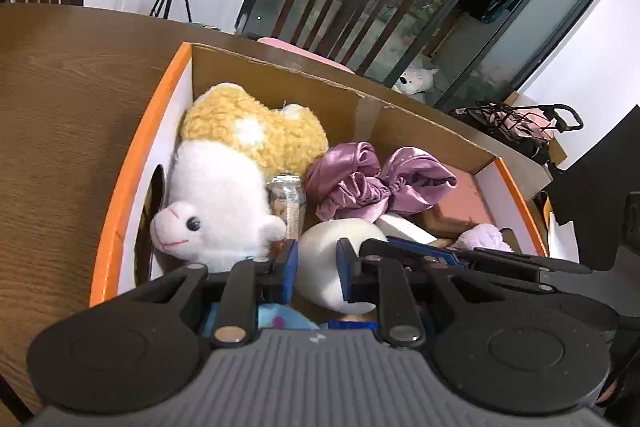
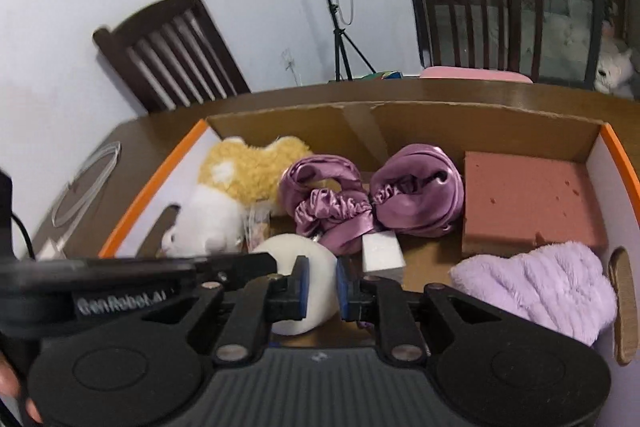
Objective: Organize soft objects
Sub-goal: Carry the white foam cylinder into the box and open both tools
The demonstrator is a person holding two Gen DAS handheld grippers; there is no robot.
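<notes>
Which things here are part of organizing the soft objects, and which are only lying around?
Part of the job: white and yellow plush toy, purple satin cloth, white ball, lilac fluffy cloth, pink foam block, white foam cube, cardboard box.

Lying around: chairs, tripod, coiled cable, table.

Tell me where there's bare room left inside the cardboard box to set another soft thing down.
Bare floor shows between the white foam block and the lilac fluffy cloth, in front of the pink sponge slab. A thin strip runs behind the purple satin cloth along the back wall of the cardboard box. The left end is crowded: white plush, yellow plush, white ball.
</notes>
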